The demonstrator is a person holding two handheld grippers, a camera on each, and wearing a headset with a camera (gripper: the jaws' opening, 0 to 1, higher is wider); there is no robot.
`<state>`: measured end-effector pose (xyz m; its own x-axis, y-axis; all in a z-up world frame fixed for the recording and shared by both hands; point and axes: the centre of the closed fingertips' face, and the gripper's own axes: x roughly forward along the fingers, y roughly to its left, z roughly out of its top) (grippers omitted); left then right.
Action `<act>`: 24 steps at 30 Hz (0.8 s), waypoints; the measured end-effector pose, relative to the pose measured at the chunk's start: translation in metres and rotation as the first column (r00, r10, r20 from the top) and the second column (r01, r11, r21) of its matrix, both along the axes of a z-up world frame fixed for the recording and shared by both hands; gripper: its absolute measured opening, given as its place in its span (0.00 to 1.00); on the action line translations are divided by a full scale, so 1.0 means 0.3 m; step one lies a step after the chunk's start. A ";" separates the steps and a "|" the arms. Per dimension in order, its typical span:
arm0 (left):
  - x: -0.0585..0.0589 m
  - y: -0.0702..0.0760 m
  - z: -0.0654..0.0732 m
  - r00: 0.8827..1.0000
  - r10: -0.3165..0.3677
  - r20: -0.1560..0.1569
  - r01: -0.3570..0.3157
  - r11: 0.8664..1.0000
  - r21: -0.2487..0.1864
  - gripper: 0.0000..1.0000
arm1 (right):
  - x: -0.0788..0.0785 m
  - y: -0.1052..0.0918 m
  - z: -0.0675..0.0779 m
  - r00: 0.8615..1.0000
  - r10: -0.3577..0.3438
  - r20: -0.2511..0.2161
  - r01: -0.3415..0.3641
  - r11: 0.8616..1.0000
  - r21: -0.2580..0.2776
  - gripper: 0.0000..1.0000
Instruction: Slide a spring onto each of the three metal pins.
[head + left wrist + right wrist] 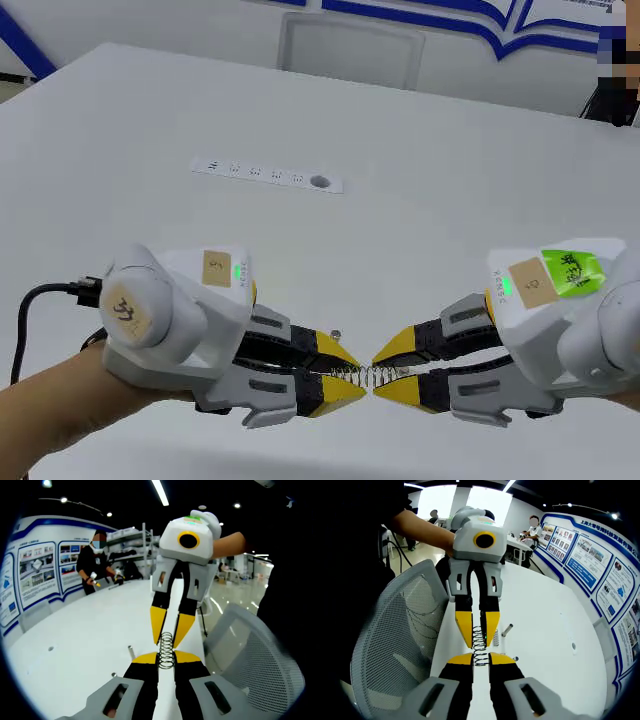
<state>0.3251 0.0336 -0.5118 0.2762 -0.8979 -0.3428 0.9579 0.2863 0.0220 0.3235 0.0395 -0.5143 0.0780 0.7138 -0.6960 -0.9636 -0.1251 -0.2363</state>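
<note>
A small metal spring (371, 378) hangs level just above the white table (420, 200), stretched between my two grippers. My left gripper (356, 381) pinches its left end, and its own view has the spring (166, 651) standing up from the yellow tips (165, 658). From the right, my right gripper (386, 372) is shut on the other end of the spring (479, 647). Short metal pins stand on the table: one (335, 333) just behind the jaws, two (131, 652) (114, 675) left of the left jaws. A second spring (496, 637) sits near a pin (506, 630).
A white power strip (267, 175) lies flat at mid-table. A grey mesh chair (350, 50) stands at the far edge, another chair (400, 630) by the near side. A black cable (40, 300) trails from the left gripper. People stand in the background.
</note>
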 end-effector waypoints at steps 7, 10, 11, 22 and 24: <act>-0.009 0.006 0.029 1.000 -0.025 0.013 0.025 1.000 -0.005 0.10 | 0.017 -0.018 -0.007 1.000 -0.018 -0.020 0.018 1.000 0.016 0.15; -0.008 0.011 0.028 1.000 -0.026 0.016 0.026 1.000 0.002 0.10 | 0.011 -0.010 0.006 0.998 -0.024 -0.052 0.027 0.998 0.054 0.14; -0.008 0.012 0.028 1.000 -0.026 0.015 0.026 1.000 0.002 0.10 | 0.008 -0.008 0.012 0.997 -0.026 -0.068 0.031 0.997 0.065 0.14; -0.014 0.013 0.018 0.999 -0.039 0.034 0.038 0.999 0.031 0.10 | -0.011 0.001 0.038 0.995 -0.018 -0.103 0.027 0.995 0.094 0.11; -0.015 0.013 0.016 0.999 -0.040 0.037 0.039 0.999 0.034 0.10 | -0.014 0.005 0.049 0.994 -0.013 -0.110 0.024 0.994 0.103 0.11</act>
<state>0.3207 0.0376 -0.5069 0.2541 -0.8965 -0.3629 0.9667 0.2469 0.0670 0.3194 0.0409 -0.4997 0.0191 0.7818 -0.6233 -0.9863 -0.0875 -0.1401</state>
